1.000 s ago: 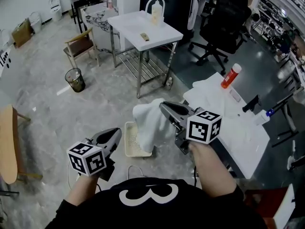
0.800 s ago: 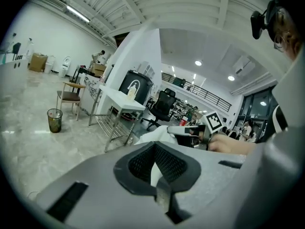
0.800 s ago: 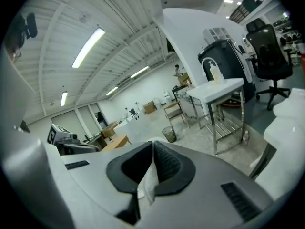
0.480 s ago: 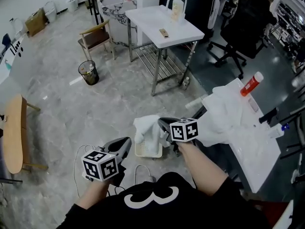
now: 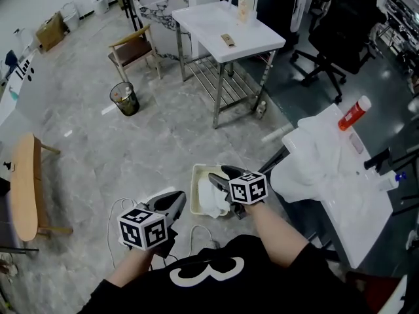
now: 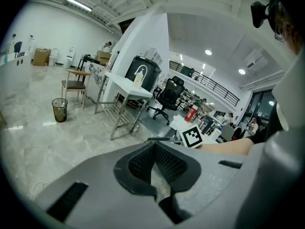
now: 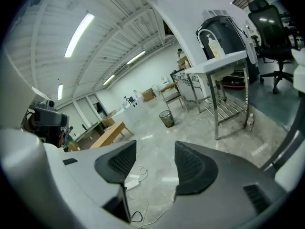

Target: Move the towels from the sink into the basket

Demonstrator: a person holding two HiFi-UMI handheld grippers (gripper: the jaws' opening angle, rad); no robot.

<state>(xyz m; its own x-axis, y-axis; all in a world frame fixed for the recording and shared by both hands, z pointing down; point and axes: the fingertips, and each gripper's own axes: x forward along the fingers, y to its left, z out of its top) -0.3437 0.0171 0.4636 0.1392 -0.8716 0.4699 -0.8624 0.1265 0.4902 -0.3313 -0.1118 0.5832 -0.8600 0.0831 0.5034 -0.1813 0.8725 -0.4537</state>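
Observation:
A white towel [image 5: 212,201] lies crumpled in the cream mesh basket [image 5: 198,176] on the floor. My right gripper [image 5: 224,175] hangs just over it; its jaws are opening, and the right gripper view shows only floor between its pads [image 7: 123,162]. More white towels [image 5: 313,164] lie heaped over the white sink unit [image 5: 350,195] to the right. My left gripper [image 5: 177,199] is held low, left of the basket, shut and with nothing in it; its pads [image 6: 139,162] meet at the tip.
An orange bottle [image 5: 354,112] stands on the sink unit. A white steel-legged table [image 5: 230,30] stands ahead, with a wire bin [image 5: 125,99] and a chair [image 5: 133,52] to its left. A white cable [image 5: 196,235] lies on the floor by my feet. A black office chair [image 5: 342,31] is at the far right.
My right gripper has come down with the white towel to the basket and let it go; the towel now lies in the basket. The left gripper has stayed low and shut.

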